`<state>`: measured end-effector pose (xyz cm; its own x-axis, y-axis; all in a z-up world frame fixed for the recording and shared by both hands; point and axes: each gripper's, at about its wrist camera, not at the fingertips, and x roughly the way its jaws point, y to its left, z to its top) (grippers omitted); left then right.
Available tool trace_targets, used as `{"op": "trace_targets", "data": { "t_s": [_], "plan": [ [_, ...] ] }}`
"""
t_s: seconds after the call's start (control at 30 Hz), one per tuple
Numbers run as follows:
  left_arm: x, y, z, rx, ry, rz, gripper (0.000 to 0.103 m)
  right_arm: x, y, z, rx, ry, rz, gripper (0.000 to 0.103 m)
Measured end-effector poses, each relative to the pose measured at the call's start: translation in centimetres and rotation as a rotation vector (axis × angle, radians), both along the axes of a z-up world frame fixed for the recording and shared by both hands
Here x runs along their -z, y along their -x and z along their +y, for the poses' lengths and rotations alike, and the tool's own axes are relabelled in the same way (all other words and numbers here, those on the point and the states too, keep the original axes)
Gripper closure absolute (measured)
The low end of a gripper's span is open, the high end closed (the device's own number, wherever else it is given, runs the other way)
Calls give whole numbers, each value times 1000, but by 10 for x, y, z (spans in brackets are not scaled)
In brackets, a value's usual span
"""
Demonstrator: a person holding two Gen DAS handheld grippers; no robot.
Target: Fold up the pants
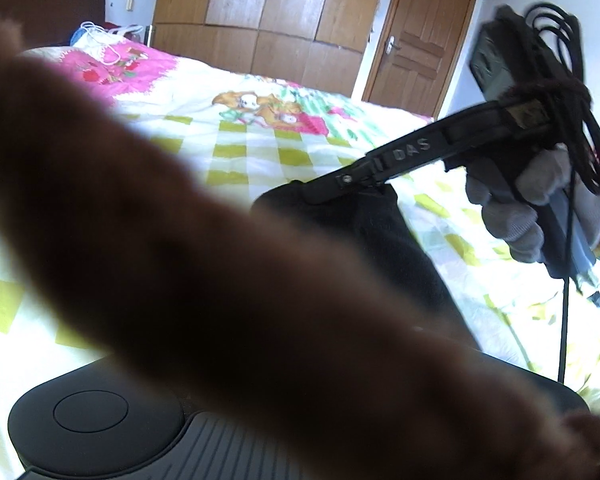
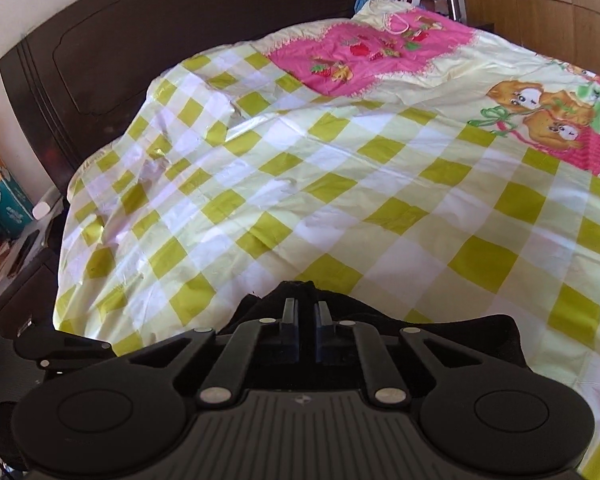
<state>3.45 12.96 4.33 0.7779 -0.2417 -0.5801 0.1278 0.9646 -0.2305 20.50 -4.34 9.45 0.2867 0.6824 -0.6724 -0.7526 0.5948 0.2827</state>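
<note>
The pants [image 1: 384,236] are dark outside with a fuzzy brown inner side [image 1: 180,220]. That brown cloth hangs blurred right across the left wrist view and hides my left gripper's fingers; only its body [image 1: 100,420] shows below. A grey-gloved hand [image 1: 516,208] holds my right gripper [image 1: 342,184], which is shut on the upper edge of the dark cloth above the bed. In the right wrist view the right gripper [image 2: 305,312] has its fingers nearly together with dark pants cloth [image 2: 480,332] bunched under and around them.
A green-and-white checked quilt [image 2: 340,180] with pink cartoon patches covers the bed. A dark headboard [image 2: 140,40] stands behind it, and boxes [image 2: 4,196] clutter the floor at the left. A wooden wardrobe [image 1: 280,8] and door [image 1: 420,40] line the far wall. A black cable [image 1: 564,320] hangs from the right gripper.
</note>
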Motion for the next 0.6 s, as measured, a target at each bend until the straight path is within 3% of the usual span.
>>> {"op": "trace_targets", "data": {
  "t_s": [0.13, 0.2, 0.33, 0.37, 0.4, 0.47, 0.5, 0.57, 0.6],
  "plan": [
    [-24, 17, 1, -3, 24, -95, 101, -33, 11, -12, 62, -72, -32, 84],
    [-33, 24, 6, -13, 43, -134, 101, -37, 11, -4, 43, -86, -43, 84],
    [-25, 19, 14, -16, 42, -87, 101, -20, 1, 14, 33, -43, -27, 83],
    [-23, 18, 14, 7, 40, -78, 92, -16, 0, 16, 13, -26, -26, 83],
    [-21, 17, 13, 16, 27, -81, 88, -14, -1, 19, -6, -5, -31, 77],
    [-16, 13, 10, 8, -10, -92, 65, -8, -2, 22, -54, 33, -46, 56],
    [-13, 9, 8, 9, -27, -88, 60, -7, -4, 24, -86, 48, -54, 43],
    [-8, 5, 6, 7, -37, -80, 56, -2, -8, 25, -150, 72, -60, 40],
    [-5, 4, 4, 14, -36, -73, 54, 2, -12, 27, -178, 94, -57, 33]
  ]
}}
